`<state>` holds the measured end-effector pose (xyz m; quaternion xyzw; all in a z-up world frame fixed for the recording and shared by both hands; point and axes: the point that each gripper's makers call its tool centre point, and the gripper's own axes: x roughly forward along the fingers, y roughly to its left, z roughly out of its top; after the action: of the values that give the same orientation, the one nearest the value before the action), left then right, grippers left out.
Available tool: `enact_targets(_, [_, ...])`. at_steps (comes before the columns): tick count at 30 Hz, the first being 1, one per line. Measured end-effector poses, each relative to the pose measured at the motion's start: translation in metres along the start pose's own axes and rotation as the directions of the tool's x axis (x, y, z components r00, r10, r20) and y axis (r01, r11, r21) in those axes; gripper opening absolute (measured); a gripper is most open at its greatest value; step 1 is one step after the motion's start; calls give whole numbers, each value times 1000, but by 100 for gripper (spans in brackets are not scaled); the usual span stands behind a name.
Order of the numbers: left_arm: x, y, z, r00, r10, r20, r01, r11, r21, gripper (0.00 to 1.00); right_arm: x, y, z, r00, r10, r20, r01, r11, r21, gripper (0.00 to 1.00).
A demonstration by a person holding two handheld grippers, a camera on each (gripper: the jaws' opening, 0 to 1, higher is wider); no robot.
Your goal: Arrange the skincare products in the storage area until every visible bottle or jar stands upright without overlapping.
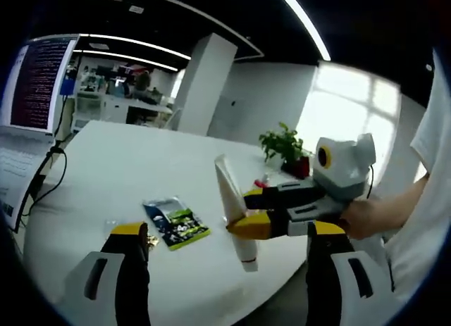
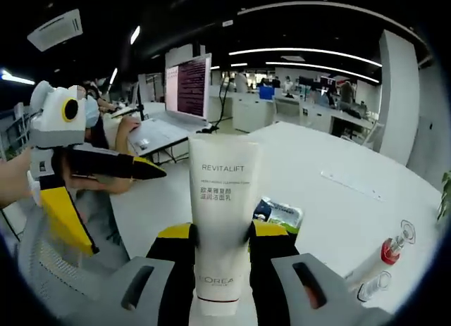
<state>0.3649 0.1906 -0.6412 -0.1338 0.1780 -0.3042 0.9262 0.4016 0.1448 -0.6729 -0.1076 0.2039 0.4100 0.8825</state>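
Right tool [image 2: 220, 238] clamped on white L'Oreal Revitalift tube [image 2: 220, 220], jaws pinching the lower body, tube held upright in air with its long axis running straight up the right gripper view, flat crimped end on top. In the left gripper view the same right tool [image 1: 243, 212] comes in from the right with a hand behind it; the tube [image 1: 232, 210] hangs tilted over the near edge of the counter [image 1: 106, 171], cap end low.

Left tool [image 1: 225, 252] jaws wide apart, nothing between them, hovering over the near counter edge. In the right gripper view the left tool [image 2: 151, 172] sits off to the left, beside the tube but apart from it, black fingers pointing toward it.

Counter: green-and-black sachet [image 1: 176, 224] lying flat near the near edge, just beyond the left tool. Red-capped clear bottle [image 2: 387, 255] lying on its side toward the right edge in the right gripper view. Potted plant [image 1: 285, 146] at the far edge. Laptop [image 1: 35, 86] at the far left corner.

Key relation: the tube is off the counter, in the right tool, so the right hand owns the placement. The counter surface lies below and ahead of it. Judged next: lower it cap-down to stand, clear of the sachet. A narrow cap base could tip.
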Motion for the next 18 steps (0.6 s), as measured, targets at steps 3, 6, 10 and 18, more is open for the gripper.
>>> enact_targets(3, [1, -2, 5, 1000, -3, 27, 4, 1000, -28, 81, -6, 8, 4, 1000, 11, 13, -11, 1000, -12, 28])
enact_targets(6, [3, -5, 7, 999, -9, 35, 10, 999, -40, 80, -9, 13, 7, 1000, 19, 25, -18, 1000, -14, 28])
enact_targets(10, [5, -9, 10, 999, -21, 42, 23, 998, -60, 78, -12, 18, 10, 999, 22, 39, -21, 999, -24, 28])
enact_targets(18, [10, -13, 15, 998, -16, 60, 22, 994, -106, 74, -18, 27, 13, 998, 30, 52, -28, 998, -47, 28])
